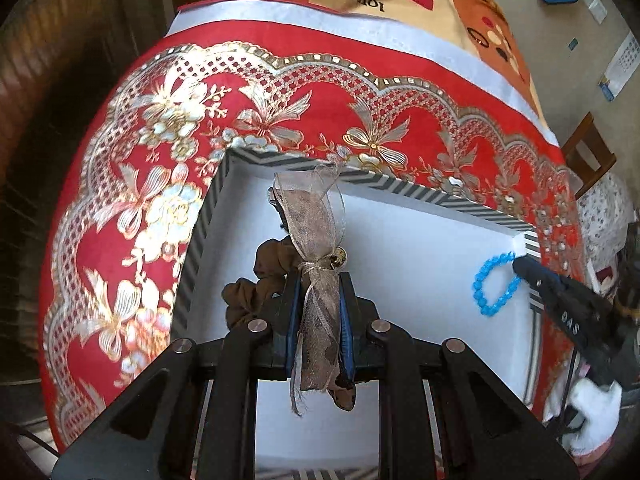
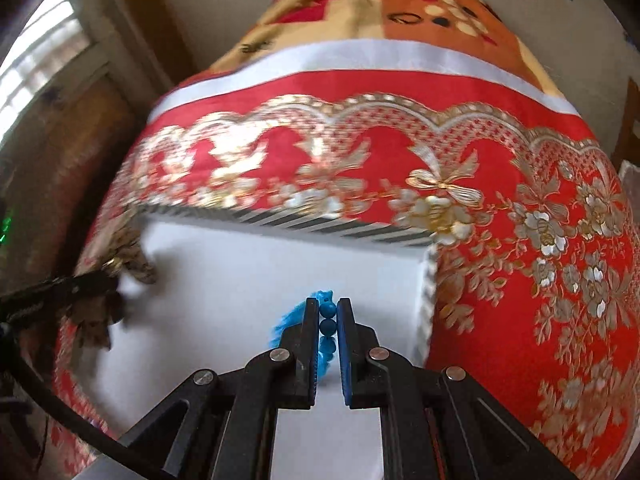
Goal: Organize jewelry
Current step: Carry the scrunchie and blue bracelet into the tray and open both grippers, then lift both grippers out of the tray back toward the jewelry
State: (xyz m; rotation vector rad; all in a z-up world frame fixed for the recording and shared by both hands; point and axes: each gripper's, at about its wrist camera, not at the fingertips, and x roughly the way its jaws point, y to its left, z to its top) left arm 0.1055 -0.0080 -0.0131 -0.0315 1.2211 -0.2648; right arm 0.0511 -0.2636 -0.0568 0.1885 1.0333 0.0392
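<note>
Left gripper [image 1: 320, 276] is clamped narrow on a sheer beige ribbon hair clip [image 1: 316, 248]; right gripper [image 2: 328, 316] is pinched nearly closed on a blue bead bracelet [image 2: 327, 326]. Both hang over the white interior of the striped-rim box [image 1: 400, 192], which sits on the red and gold tablecloth [image 1: 160, 152]. A brown scrunchie [image 1: 256, 284] already lies on the box floor, just under and left of the left jaws.

Risks as I read them:
- Ribbon tails drape down between and past the left jaws. On release the fabric could snag on a pad and ride out with the gripper instead of dropping.
- Hair clip is directly above the scrunchie. Dropping there likely piles them, so they tangle rather than sit sorted.
- Bracelet is held by only a few beads in the right view; the rest of the loop hangs free to one side. A swing or fast move could slip the beads from the pads.
- In the left view the bracelet loop sits close to the box's right corner. Release there could hook it on the rim or drop it outside onto the cloth.
- Right view is motion-blurred, so exact clearance to the wall can't be judged.
</note>
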